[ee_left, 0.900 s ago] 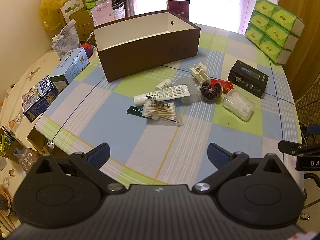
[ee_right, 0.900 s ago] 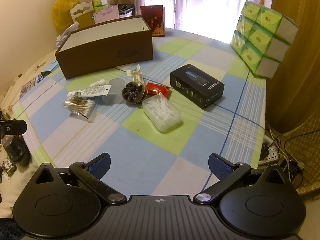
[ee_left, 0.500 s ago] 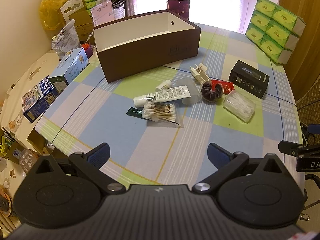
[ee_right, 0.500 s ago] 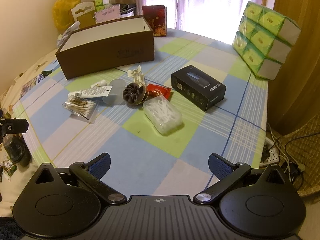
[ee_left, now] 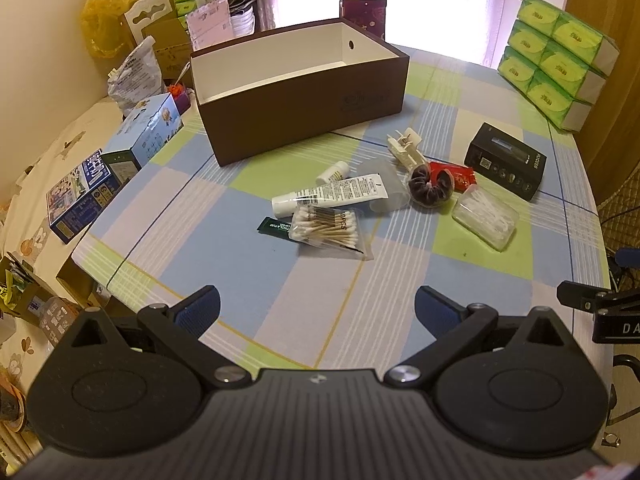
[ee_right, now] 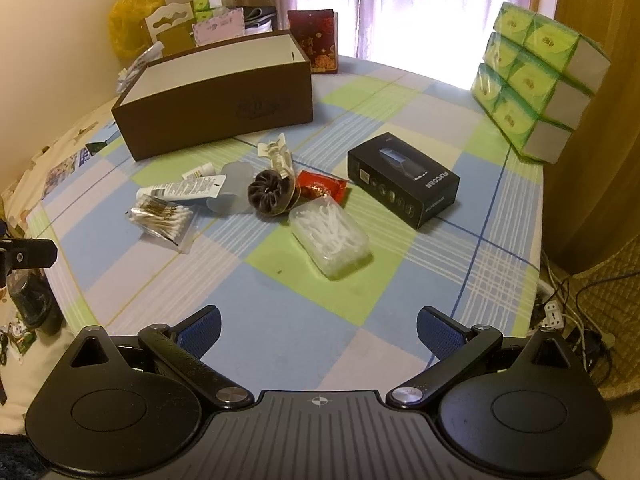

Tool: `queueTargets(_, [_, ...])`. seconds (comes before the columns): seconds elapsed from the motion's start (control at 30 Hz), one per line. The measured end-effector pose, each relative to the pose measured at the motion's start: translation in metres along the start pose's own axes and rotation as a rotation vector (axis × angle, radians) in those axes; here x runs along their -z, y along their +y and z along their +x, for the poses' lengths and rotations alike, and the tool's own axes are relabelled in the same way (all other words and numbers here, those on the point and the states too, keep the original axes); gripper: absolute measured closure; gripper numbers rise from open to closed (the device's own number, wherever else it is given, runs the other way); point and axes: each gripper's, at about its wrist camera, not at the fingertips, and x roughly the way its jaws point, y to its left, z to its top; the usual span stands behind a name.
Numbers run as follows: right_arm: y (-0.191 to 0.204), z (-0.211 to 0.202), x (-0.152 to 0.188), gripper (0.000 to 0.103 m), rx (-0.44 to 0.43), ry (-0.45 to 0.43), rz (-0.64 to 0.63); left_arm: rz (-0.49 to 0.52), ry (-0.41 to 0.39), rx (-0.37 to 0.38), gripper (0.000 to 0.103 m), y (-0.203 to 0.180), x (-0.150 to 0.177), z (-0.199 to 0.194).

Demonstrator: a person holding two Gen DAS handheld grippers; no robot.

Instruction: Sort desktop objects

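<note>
Both grippers hovering over the near tabletop (ee_left: 248,292) edge, left gripper (ee_left: 318,306) and right gripper (ee_right: 319,327) fingers spread apart, holding nothing. Clutter sitting mid-tabletop just before the brown box (ee_left: 304,92) (looking empty). Suggesting the swab bag (ee_left: 326,226) first: nearest, lying loose, pinching across its width

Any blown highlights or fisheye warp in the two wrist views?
Left wrist: window behind the curtains is blown out; table edge bows. Right wrist: same clipped window, dark vignette corners; brown box still sharp.
</note>
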Motion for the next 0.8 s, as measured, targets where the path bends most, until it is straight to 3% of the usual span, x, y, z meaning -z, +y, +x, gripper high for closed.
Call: queueTargets(0.8, [-0.0043, 0.0034, -0.0023, 0.002, 0.011, 0.006, 0.021, 0.008, 0.009, 0.013, 0.001, -0.0022, -0.007, 0.0085])
